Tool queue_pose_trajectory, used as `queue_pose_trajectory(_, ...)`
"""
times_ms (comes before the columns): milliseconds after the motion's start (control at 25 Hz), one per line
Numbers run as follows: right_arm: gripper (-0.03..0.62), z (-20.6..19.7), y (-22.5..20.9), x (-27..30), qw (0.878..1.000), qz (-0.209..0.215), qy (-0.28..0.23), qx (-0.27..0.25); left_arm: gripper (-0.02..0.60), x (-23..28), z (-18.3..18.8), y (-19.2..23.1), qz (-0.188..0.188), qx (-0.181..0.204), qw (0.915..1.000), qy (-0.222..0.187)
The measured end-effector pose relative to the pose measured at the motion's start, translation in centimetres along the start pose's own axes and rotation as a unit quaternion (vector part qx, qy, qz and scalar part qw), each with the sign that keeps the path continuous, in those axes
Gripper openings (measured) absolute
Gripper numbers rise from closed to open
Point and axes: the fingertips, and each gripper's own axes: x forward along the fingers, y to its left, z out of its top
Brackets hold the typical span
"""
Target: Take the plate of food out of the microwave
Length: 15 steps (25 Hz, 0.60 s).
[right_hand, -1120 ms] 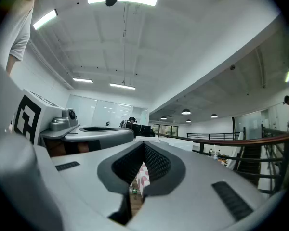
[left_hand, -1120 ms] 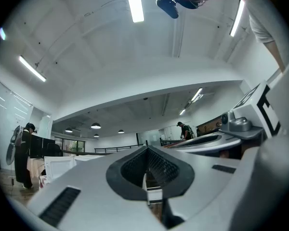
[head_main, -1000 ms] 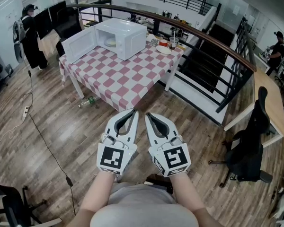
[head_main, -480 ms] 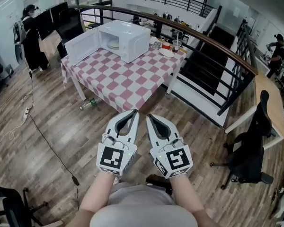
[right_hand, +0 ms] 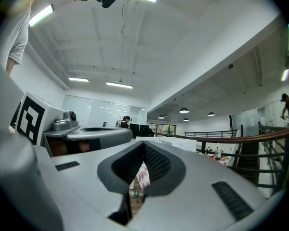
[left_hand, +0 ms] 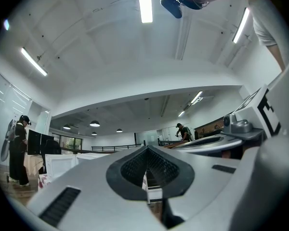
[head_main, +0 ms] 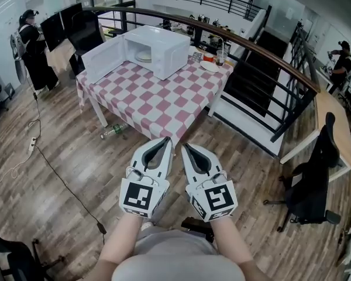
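Note:
A white microwave [head_main: 155,48] stands at the far end of a table with a red-and-white check cloth [head_main: 155,101]. Its door [head_main: 102,62] hangs open to the left. Inside I see a pale plate [head_main: 144,57]; what lies on it is too small to tell. My left gripper [head_main: 166,140] and right gripper [head_main: 185,146] are held side by side over the wooden floor, well short of the table, both pointing at it. Both are shut with nothing in them. The left gripper [left_hand: 146,150] and right gripper [right_hand: 144,146] show their pads meeting in their own views.
A bottle [head_main: 113,130] lies on the floor under the table's near edge. A black cable [head_main: 64,186] runs across the floor on the left. Cups and dishes [head_main: 213,57] crowd the table's far right corner. A railing [head_main: 263,51] and a black office chair [head_main: 307,186] are on the right.
The table and microwave have come slightly nearer and sit lower in the head view. Both grippers keep their side-by-side pose and stay shut.

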Motion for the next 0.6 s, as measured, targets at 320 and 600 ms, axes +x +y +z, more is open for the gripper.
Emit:
queue_pose_trajectory(320, 0.026, -0.4, 3.6, 4.4, 1.0, 0.001, 0.004, 0.003, 0.002, -1.7, -1.1, 5.2, -0.008, -0.001, 0.9999, 0.009)
queue_pose_trajectory(600, 0.026, -0.6, 6.7, 8.3, 1.0, 0.003, 0.01, 0.005, 0.002, -3.3, -1.5, 10.3, 0.001, 0.001, 0.9999, 0.016)
